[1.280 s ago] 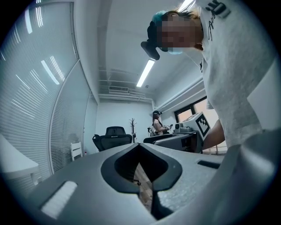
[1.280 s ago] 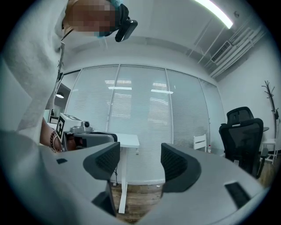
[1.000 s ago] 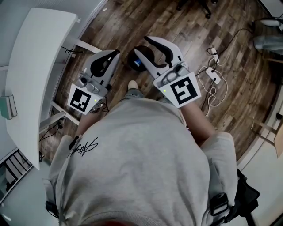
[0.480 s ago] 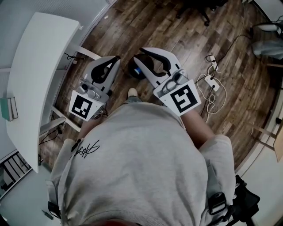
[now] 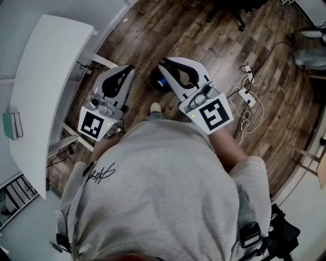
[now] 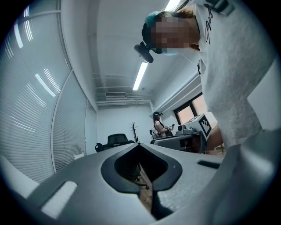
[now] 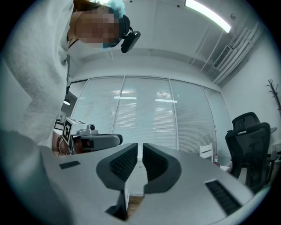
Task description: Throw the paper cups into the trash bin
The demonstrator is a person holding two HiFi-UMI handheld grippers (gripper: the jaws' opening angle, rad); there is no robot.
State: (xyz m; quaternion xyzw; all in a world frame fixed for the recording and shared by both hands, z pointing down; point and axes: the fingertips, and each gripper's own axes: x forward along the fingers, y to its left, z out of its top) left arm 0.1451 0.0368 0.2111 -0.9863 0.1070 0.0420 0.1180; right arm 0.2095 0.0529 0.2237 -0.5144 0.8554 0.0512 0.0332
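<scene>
No paper cup shows in any view. In the head view a dark round bin (image 5: 159, 83) with something blue inside stands on the wooden floor, partly hidden behind my right gripper (image 5: 164, 62). That gripper hovers over it. Its jaws have just been closing, and only a thin slit is left between the ribbed pads (image 7: 123, 161), with nothing in it. The right gripper (image 7: 140, 147) points about level towards window blinds. My left gripper (image 5: 130, 68) is held beside it on the left, empty. In its own view the left gripper (image 6: 138, 145) has its tips touching.
A white desk (image 5: 41, 92) runs along the left. A power strip with cables (image 5: 245, 87) lies on the floor at the right, and a chair base (image 5: 229, 10) is at the top. A black office chair (image 7: 248, 132) and a distant person (image 6: 158, 125) show in the gripper views.
The right gripper's jaws went from wide apart to almost together. Both grippers stayed nearly where they were.
</scene>
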